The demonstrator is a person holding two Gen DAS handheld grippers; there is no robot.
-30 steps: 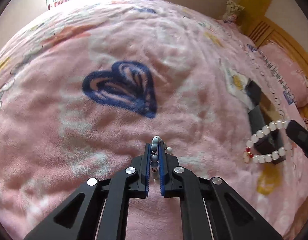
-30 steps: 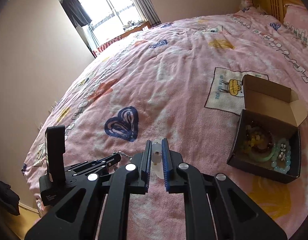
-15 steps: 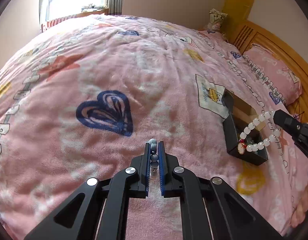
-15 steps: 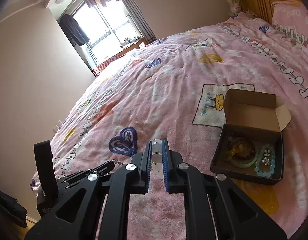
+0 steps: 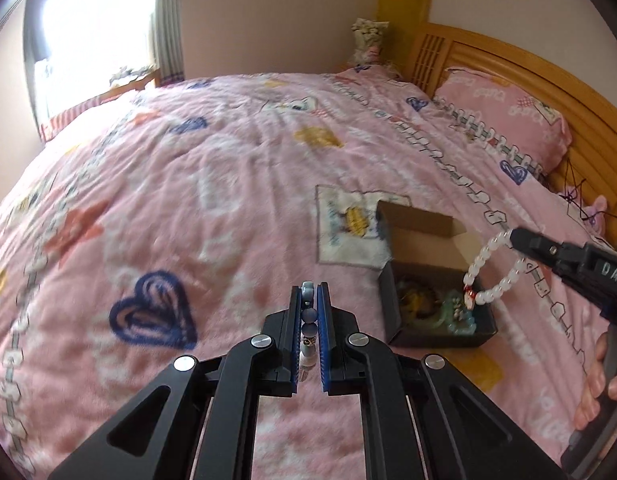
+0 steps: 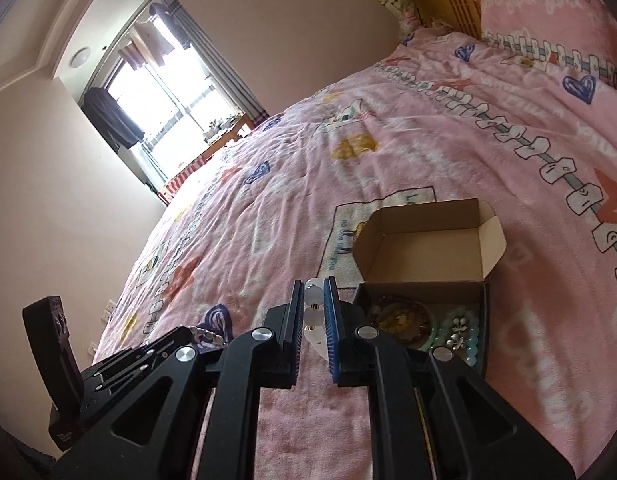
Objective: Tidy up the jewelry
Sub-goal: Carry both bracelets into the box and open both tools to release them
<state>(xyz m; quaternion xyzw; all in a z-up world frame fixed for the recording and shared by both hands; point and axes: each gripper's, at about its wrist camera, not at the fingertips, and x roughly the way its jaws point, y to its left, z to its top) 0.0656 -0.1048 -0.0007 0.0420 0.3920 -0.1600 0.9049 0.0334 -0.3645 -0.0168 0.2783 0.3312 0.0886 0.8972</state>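
Observation:
My left gripper [image 5: 309, 294] is shut on a grey-blue bead bracelet [image 5: 308, 314], held above the pink blanket left of the box. My right gripper [image 6: 314, 294] is shut on a white bead bracelet [image 6: 313, 312]; in the left wrist view the white bead bracelet [image 5: 490, 270] hangs as a loop from the right gripper [image 5: 514, 236] just above the box. The open cardboard box [image 5: 392, 304] lies on the bed and holds a dark amber bracelet [image 6: 400, 320] and a pale green-blue bracelet [image 6: 458, 330]. The box [image 6: 484, 320] has its lid [image 6: 424, 248] folded back.
The pink patterned blanket [image 5: 188, 208] covers the whole bed. A wooden headboard [image 5: 508, 64] and a pink pillow [image 5: 504, 112] are at the far right. A window [image 5: 92, 32] is at the far left. The left gripper's body [image 6: 108, 368] shows at the lower left of the right wrist view.
Both grippers have risen and tilted up, showing more of the room. The right gripper with the white bracelet has come closer over the box. Both stay shut on their bracelets.

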